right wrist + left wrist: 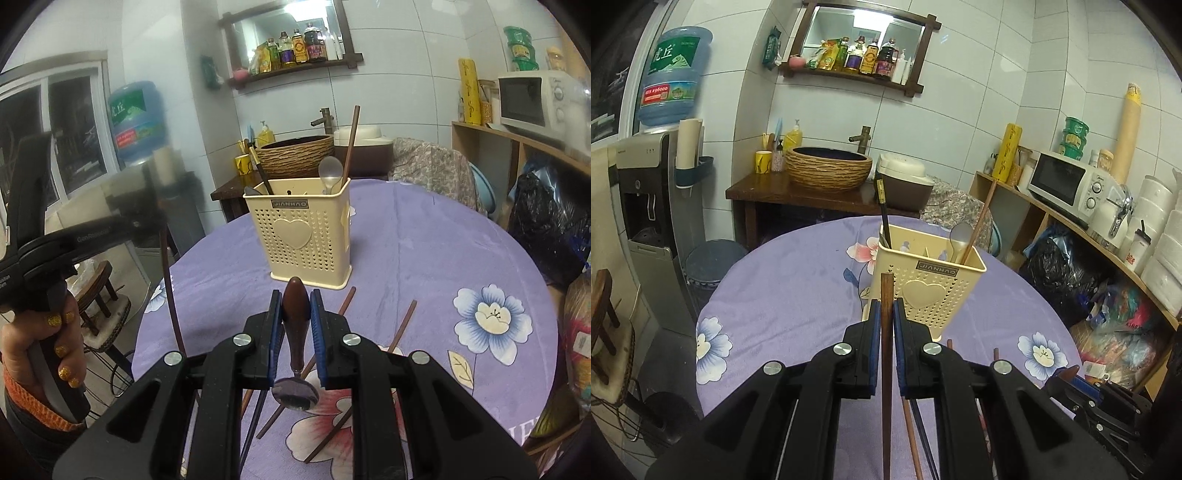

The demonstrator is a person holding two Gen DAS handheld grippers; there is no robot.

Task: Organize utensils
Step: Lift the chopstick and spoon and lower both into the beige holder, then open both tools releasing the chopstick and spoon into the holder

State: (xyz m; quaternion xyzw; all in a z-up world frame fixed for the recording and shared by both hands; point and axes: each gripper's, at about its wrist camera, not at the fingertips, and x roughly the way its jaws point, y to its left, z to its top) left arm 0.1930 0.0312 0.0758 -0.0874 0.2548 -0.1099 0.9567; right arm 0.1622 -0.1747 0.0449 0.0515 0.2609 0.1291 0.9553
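A cream plastic utensil holder (925, 280) (303, 230) stands on the purple floral tablecloth (783, 295). It holds a black chopstick (882, 206), a brown chopstick (980, 221) and a pale spoon (960, 236). My left gripper (886, 310) is shut on a brown wooden chopstick (886, 369), held upright just in front of the holder. My right gripper (295, 302) is shut on the brown handle of a spoon (295, 306), whose metal bowl (295, 393) hangs below the fingers. Several loose chopsticks (400, 330) lie on the cloth under both grippers.
A wooden stand with a woven basin (827, 168) and a rice cooker (905, 181) is behind the table. A shelf with a microwave (1067, 181) runs along the right. A water dispenser (646, 206) stands left. The left hand and its gripper (44, 251) show in the right wrist view.
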